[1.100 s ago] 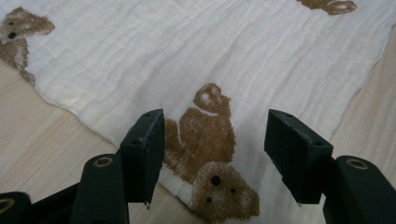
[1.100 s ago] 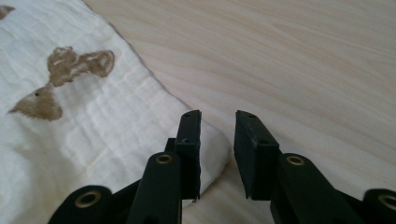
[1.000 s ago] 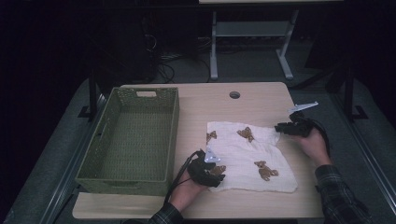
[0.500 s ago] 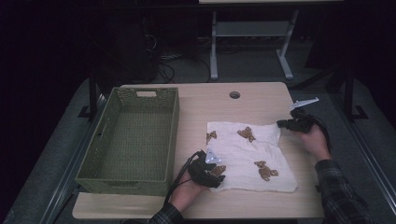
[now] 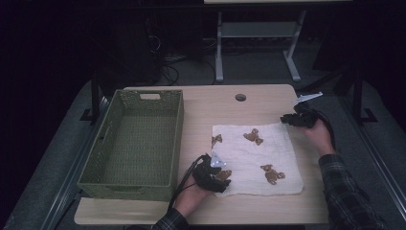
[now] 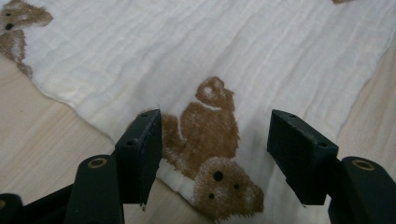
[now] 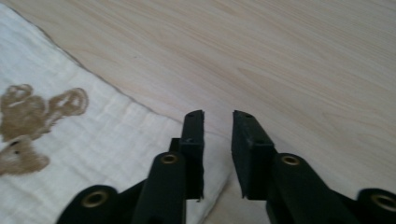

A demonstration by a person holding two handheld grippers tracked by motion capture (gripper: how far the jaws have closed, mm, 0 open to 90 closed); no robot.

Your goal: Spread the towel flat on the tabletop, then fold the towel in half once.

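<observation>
Jaws of the left gripper point(image 6: 212, 158) stand wide over the near-left corner of a white cloth point(image 5: 256, 155); those of the right gripper point(image 7: 218, 154) are narrowly parted at its far-right corner, holding nothing. Four brown bears are printed on the crinkled cloth, which lies flat on the pale wooden table point(image 5: 268, 103) — right of one empty green woven basket point(image 5: 136, 139). Beyond, the room is dark, with a metal stand point(image 5: 258, 33) and cables on the floor.

A cream-white cloth point(image 5: 256, 158) printed with brown teddy bears is seen on the pale wood-grain desk point(image 5: 210, 103). An olive-green woven basket point(image 5: 134, 143) is shown. Black tongs point(image 6: 219, 154) are seen, and a dark plaid sleeve point(image 5: 347, 196) is noted.
</observation>
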